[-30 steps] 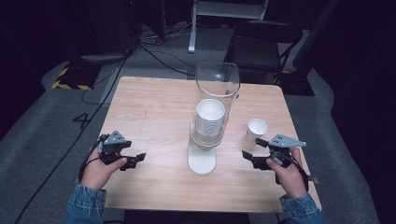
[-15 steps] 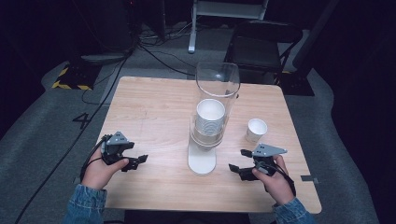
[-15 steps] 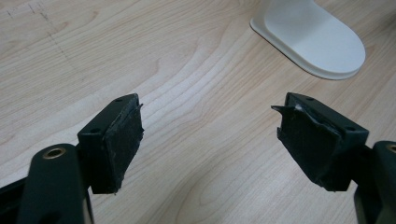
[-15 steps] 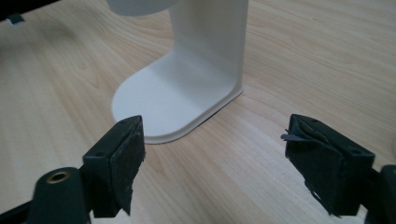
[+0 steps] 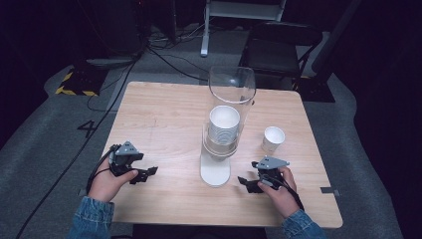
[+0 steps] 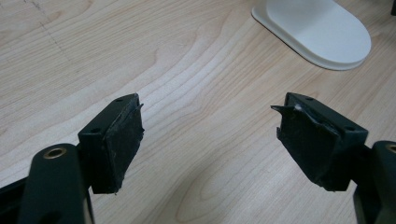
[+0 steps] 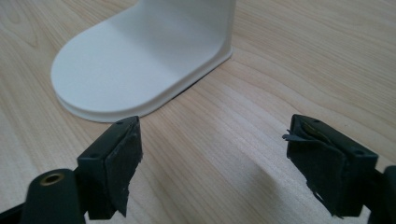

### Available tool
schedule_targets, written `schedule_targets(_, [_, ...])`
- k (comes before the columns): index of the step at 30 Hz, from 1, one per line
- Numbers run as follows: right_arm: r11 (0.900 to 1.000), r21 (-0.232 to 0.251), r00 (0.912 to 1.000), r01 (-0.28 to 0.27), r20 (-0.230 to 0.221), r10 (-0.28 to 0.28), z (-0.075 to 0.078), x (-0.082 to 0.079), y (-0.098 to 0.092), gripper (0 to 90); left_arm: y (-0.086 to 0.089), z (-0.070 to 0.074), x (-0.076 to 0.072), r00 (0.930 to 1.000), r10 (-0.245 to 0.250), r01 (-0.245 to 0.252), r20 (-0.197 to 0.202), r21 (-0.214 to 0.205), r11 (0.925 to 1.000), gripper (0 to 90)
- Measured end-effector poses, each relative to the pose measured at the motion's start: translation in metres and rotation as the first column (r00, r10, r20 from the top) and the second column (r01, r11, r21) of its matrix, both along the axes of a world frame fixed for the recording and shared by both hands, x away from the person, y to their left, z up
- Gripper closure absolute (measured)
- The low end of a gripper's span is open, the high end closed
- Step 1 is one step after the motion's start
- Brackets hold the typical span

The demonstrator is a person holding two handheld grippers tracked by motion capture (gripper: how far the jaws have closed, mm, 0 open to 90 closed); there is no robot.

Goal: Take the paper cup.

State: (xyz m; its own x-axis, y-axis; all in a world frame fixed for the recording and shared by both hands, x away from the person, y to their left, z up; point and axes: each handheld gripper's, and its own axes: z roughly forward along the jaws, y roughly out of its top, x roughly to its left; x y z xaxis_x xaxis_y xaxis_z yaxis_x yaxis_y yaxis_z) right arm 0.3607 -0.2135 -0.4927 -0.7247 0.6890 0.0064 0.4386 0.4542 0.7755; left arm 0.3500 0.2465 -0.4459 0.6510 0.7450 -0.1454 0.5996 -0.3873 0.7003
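Sitting low over the near-left part of the wooden table (image 5: 164, 114): left gripper (image 5: 148, 173), held in the left hand (image 5: 107, 183), jaws pointing right toward the table's middle. Trailing back off the left edge: its cable (image 5: 94, 172). Riding on top: a grey three-cornered plate (image 5: 127, 148). In the left gripper view, jaws standing wide apart, gripping nothing, showing bare wood grain between the worn black pads (image 6: 125, 144). Lying beyond the right jaw in that view: the rounded end of the white base (image 6: 317, 28).

Standing at mid-table: cup dispenser (image 5: 226, 129), made up of a clear tube (image 5: 232, 87) rising from a flat white base (image 5: 215, 173) that is reaching toward the near edge. Sitting inside the tube: a stack of white paper cups (image 5: 224, 123), open mouth up.

Standing upright right of the dispenser, apart from it: a single paper cup (image 5: 273, 138), on bare wood.

Hovering at near right, just beside the base's near end: right gripper (image 5: 245, 182), held in the right hand (image 5: 278, 191), jaws pointing left at the base. Carrying its own grey plate (image 5: 271, 162). In the right gripper view, jaws spread wide, clasping nothing, torn pad edges (image 7: 123, 163) showing; white base (image 7: 140, 70) lying just ahead, off to the left jaw's side, not touching either jaw.

Lying on the grey floor beyond the table: dark cables (image 5: 169, 55) and a black chair (image 5: 278, 50).
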Motion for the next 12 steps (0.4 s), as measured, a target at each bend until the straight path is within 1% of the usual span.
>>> schedule_targets(2, [0.9999, 0.003, 0.9999, 0.010, 0.002, -0.010, -0.0030, 0.0018, 0.0004, 16.2, -0.0002, -0.0003, 0.0000, 1.0000, 0.001, -0.001, 0.002, 0.000, 1.0000, 22.0])
schedule_targets(6, [0.9998, -0.002, 0.9997, 0.020, 0.012, -0.020, -0.0060, 0.0029, 0.0010, 16.1, 0.0000, -0.0007, 0.0003, 1.0000, 0.001, -0.001, 0.001, 0.001, 1.0000, 22.0])
schedule_targets(7, [0.9997, -0.008, 0.9996, 0.023, 0.014, -0.023, -0.0071, 0.0032, 0.0010, 16.1, 0.0001, -0.0012, 0.0010, 1.0000, -0.006, 0.006, 0.002, 0.003, 1.0000, 22.0])
schedule_targets(9, [0.9996, -0.008, 0.9996, 0.026, 0.015, -0.026, -0.0071, 0.0034, 0.0006, 16.1, 0.0005, -0.0015, 0.0014, 0.9999, -0.011, 0.011, 0.005, 0.010, 0.9999, 22.0])
schedule_targets(10, [0.9996, -0.009, 0.9996, 0.026, 0.014, -0.026, -0.0070, 0.0035, 0.0003, 16.0, 0.0004, -0.0017, 0.0012, 1.0000, -0.009, 0.009, 0.001, 0.007, 0.9999, 22.0])
schedule_targets(12, [0.9995, -0.014, 0.9996, 0.028, 0.008, -0.027, -0.0073, 0.0037, 0.0000, 16.1, 0.0003, -0.0021, 0.0013, 1.0000, -0.006, 0.006, 0.006, 0.009, 0.9999, 22.0])
